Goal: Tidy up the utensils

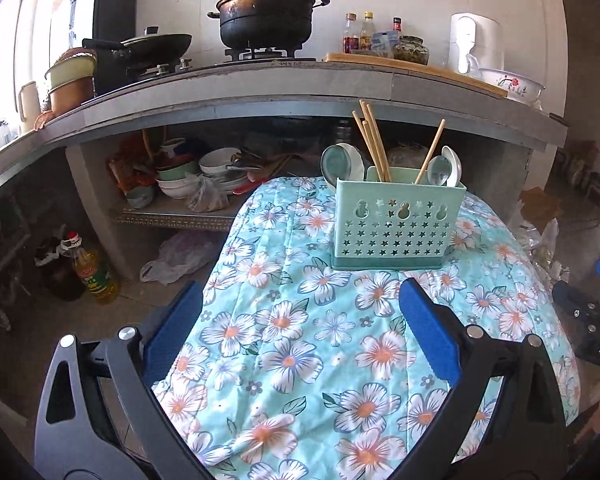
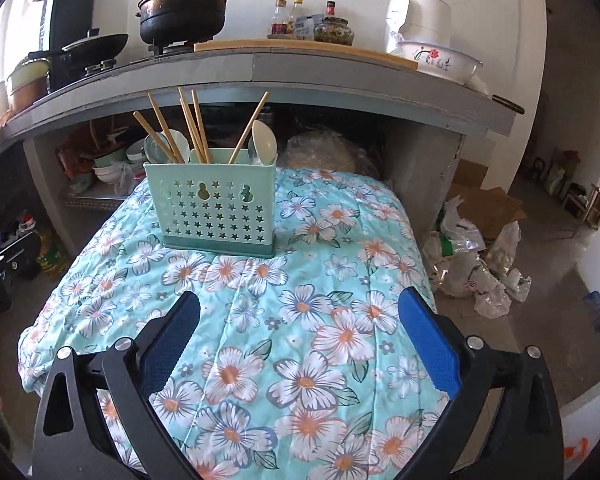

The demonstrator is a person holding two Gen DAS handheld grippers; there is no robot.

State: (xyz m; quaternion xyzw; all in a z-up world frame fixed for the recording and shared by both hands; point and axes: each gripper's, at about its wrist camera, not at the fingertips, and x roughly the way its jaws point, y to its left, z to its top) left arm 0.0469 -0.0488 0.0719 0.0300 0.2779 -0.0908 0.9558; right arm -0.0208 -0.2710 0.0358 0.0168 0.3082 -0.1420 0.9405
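A mint-green utensil caddy [image 1: 392, 224] with star cut-outs stands upright on the floral cloth [image 1: 300, 344] at the table's far end. It also shows in the right wrist view [image 2: 216, 212]. Several wooden chopsticks [image 1: 374, 140] [image 2: 192, 124] and pale spoons [image 1: 342, 162] [image 2: 264, 142] stand in it. My left gripper [image 1: 300, 304] is open and empty, short of the caddy. My right gripper [image 2: 300, 308] is open and empty, nearer than the caddy and to its right.
A grey counter [image 1: 260, 92] with a stove, black pot [image 1: 266, 12], wok, bottles and a flowered basin [image 2: 440, 58] runs behind the table. Bowls [image 1: 204, 172] fill the shelf below. Oil bottles [image 1: 94, 272] and plastic bags [image 2: 476, 276] lie on the floor.
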